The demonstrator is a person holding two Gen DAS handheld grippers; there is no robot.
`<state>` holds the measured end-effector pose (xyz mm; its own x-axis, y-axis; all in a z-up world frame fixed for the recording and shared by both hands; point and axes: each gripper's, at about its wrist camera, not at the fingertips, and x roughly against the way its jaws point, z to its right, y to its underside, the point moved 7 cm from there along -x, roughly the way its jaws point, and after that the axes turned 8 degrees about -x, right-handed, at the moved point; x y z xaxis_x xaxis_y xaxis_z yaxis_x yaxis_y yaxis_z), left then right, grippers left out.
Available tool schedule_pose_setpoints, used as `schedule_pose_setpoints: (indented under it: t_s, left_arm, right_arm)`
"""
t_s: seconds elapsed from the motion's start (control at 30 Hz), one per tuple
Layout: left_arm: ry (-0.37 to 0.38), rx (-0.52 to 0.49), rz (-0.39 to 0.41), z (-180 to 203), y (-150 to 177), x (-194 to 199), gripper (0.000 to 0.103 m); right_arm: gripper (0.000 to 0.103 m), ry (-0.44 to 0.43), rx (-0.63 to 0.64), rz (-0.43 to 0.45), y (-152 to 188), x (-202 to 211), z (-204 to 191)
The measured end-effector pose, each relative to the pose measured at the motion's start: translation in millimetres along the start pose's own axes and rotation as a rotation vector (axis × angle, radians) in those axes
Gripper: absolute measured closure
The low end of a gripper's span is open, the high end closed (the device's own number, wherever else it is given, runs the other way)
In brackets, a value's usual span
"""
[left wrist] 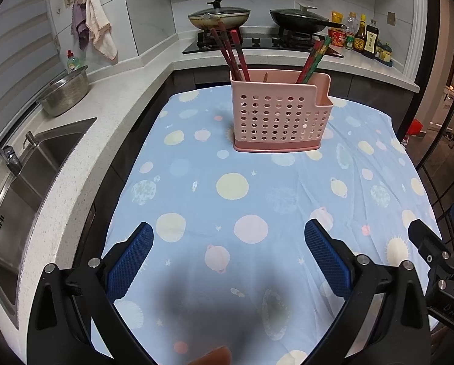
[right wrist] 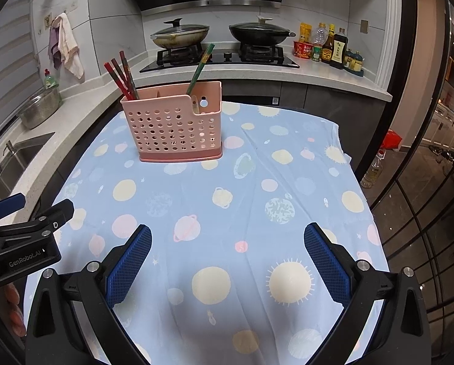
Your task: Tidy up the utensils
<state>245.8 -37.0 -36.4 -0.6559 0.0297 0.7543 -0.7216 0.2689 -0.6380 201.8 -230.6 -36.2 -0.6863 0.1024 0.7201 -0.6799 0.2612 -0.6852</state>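
A pink perforated utensil holder stands upright at the far end of the table. Dark red chopsticks lean out of its left compartment. Red and green chopsticks lean out of its right side. My left gripper hovers open over the near part of the cloth, nothing between its blue pads. My right gripper is likewise open and empty, well short of the holder. Each gripper shows at the edge of the other's view.
The table wears a blue cloth with planets. A counter with a sink, a steel bowl and a dish soap bottle runs along the left. Behind are a hob with two lidded pans and sauce bottles. Glass doors stand at right.
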Motion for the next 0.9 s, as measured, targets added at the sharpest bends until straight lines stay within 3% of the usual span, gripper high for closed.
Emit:
schedule_pose_setpoints:
  t_s: [0.9]
  left_arm:
    - [-0.024,0.024,0.013,-4.5,-12.0,-17.2,0.008]
  right_arm:
    - [0.006,0.009,-0.006,-0.002,-8.4,-16.3,1.6]
